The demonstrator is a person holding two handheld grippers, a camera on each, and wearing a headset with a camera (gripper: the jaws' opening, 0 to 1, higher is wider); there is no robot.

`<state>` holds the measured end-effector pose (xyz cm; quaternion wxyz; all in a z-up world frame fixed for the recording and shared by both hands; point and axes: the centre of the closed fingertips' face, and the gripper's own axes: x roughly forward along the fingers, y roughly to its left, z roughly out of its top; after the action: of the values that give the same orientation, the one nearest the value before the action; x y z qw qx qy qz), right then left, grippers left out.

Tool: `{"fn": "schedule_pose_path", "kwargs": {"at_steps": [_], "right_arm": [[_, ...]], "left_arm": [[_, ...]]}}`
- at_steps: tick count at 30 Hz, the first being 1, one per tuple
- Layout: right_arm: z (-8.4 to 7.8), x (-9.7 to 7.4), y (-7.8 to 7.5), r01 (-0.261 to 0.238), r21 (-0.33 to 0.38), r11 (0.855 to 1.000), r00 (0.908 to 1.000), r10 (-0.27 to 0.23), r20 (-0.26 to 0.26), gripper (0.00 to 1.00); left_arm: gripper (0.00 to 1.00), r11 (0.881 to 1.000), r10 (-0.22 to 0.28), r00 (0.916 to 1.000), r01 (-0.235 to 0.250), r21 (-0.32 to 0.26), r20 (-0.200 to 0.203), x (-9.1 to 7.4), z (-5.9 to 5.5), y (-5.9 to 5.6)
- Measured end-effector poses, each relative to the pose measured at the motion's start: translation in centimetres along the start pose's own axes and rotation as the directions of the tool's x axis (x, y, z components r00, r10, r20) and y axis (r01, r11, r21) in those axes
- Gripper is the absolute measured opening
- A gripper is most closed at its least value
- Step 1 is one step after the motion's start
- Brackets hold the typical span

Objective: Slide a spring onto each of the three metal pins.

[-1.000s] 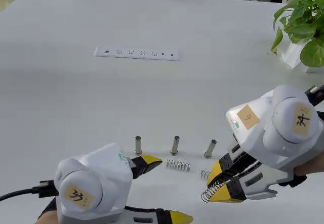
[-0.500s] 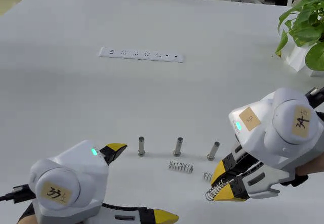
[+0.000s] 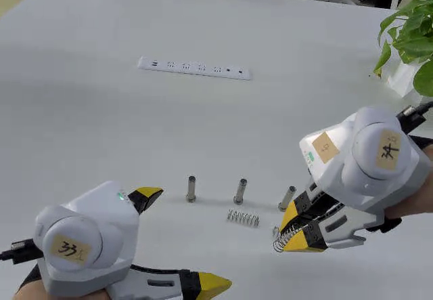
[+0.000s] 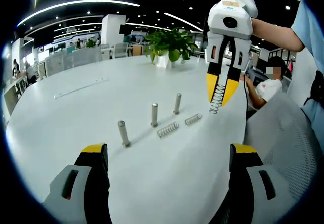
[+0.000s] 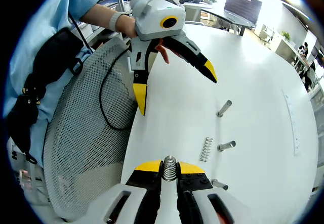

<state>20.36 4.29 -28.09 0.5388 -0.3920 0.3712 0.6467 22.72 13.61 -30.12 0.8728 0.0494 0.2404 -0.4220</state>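
Head view, read from 9 o'clock across: the left gripper [image 3: 184,239] sits low at 7 o'clock, jaws spread wide with nothing between them. At centre the left pin [image 3: 191,188], middle pin [image 3: 240,191] and right pin [image 3: 287,198] stand upright in a row on the table [image 3: 101,124], all bare. A loose spring [image 3: 243,217] lies flat at 6 o'clock of the middle pin. At 4 o'clock the right gripper [image 3: 287,236] is clamped on the held spring [image 3: 279,244], which juts out past the tips along the jaws' own line. The right pin lies just at 12 o'clock of those tips, so this hand is by far the nearer. To my eye, the spring's axis must be brought in line with the upright pin, above its top.
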Motion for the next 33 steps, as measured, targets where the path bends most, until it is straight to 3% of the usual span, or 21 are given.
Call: {"fn": "schedule_pose_path", "kwargs": {"at_steps": [17, 33], "right_arm": [[4.6, -0.3, -5.4, 0.019, -0.117, 0.993, 0.9993, -0.023, -0.031, 0.07], [7.3, 1.3, -10.2, 0.002, -0.233, 0.973, 0.9921, -0.031, -0.122, 0.07]], "left_arm": [[0.98, 1.000, 0.022, 0.9997, -0.022, 0.003, -0.008, -0.4, -0.9, 0.4], [0.99, 1.000, 0.030, 0.9988, -0.030, 0.005, -0.038, -0.4, -1.6, 1.0]]}}
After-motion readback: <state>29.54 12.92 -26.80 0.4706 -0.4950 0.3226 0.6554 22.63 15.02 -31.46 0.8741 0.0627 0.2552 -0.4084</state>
